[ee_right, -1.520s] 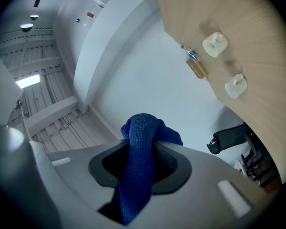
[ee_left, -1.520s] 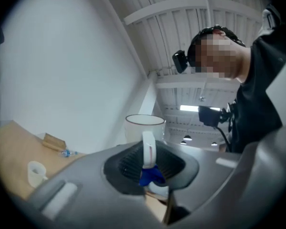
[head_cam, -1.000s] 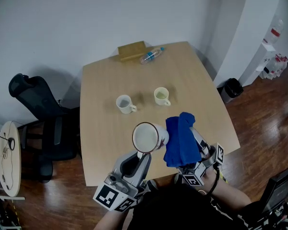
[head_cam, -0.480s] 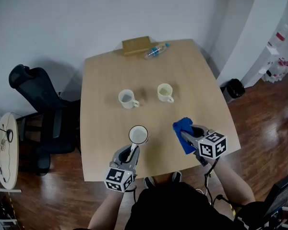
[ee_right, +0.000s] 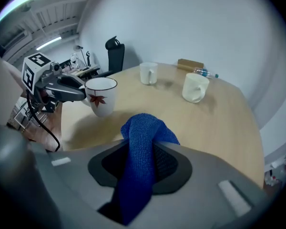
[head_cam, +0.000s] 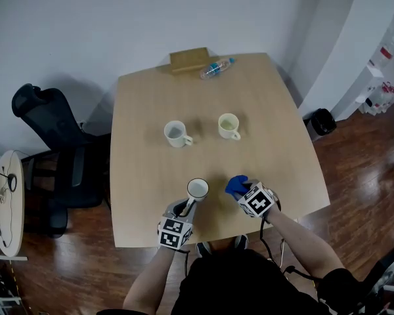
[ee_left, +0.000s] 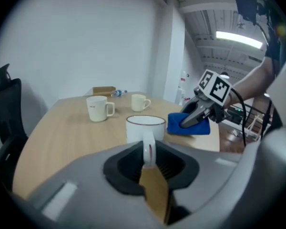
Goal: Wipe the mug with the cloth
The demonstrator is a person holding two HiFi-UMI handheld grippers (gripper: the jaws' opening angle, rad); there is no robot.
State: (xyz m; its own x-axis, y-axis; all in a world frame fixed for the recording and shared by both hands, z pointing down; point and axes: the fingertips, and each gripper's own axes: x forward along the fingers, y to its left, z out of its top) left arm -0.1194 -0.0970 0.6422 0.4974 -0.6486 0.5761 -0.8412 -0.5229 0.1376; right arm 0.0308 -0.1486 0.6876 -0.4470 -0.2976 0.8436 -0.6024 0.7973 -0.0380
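The left gripper (head_cam: 188, 206) is being kept closed on the handle of the leaf-print mug (head_cam: 197, 189). The mug is being held upright, low at the near edge of the wooden table (head_cam: 276, 130). Whether it is touching the top cannot be told. The right gripper (head_cam: 241, 190) is being kept clamped on the blue cloth (head_cam: 236, 185), which is being held bunched just to the right of the mug and apart from it. Farther back, a second white mug (head_cam: 175, 134) and a cream mug (head_cam: 228, 126) are seen standing side by side. At the far edge, a plastic bottle (head_cam: 215, 68) is seen lying beside a wooden block (head_cam: 189, 60).
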